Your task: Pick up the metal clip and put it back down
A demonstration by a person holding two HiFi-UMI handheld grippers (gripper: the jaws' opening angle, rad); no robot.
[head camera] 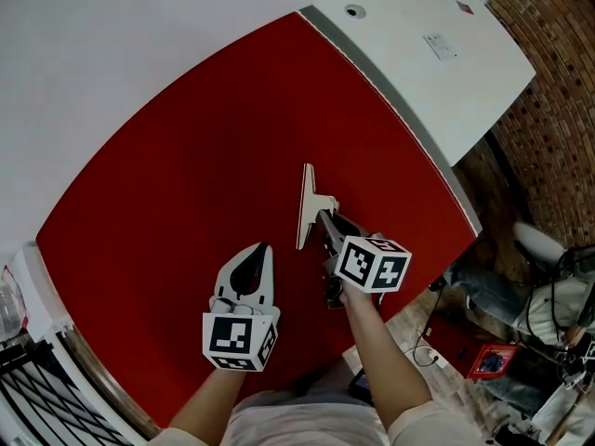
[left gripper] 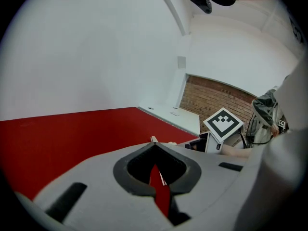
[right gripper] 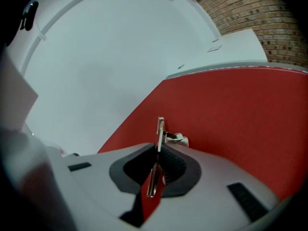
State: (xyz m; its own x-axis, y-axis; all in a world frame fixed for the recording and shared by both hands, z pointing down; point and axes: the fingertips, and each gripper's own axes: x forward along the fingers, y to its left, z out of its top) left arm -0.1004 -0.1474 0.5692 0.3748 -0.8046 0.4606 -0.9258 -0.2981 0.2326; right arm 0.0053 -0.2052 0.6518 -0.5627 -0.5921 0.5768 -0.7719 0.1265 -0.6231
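The red bench (head camera: 177, 165) filled most of the head view, bare apart from the two tools over it, and a white ledge (head camera: 418, 72) ran along its far right edge. The left gripper (head camera: 264, 248) hung over the near half of the bench, its jaws brought together at the tips with nothing between them (its own view showed only red surface through the slit behind the tips), so it was taking no part in the work. The right gripper (head camera: 327, 219) sat just to the right of it, near the middle of the bench and a little toward the right edge, clenched on the metal clip (head camera: 306, 207). In the right gripper view the clip's (right gripper: 160, 129) flat blade stood on edge between the dark pads (right gripper: 174, 161), pinched there, with its folded wire end sticking out past the tips over the red surface. Whether the clip's far end was touching the bench or just clear of it could not be told from any view. As a judgement, the picking-up half of the task looked done, since the clip was firmly in the right jaws. What was left was to bring it fully down onto the bench, open the jaws and draw the tool away.
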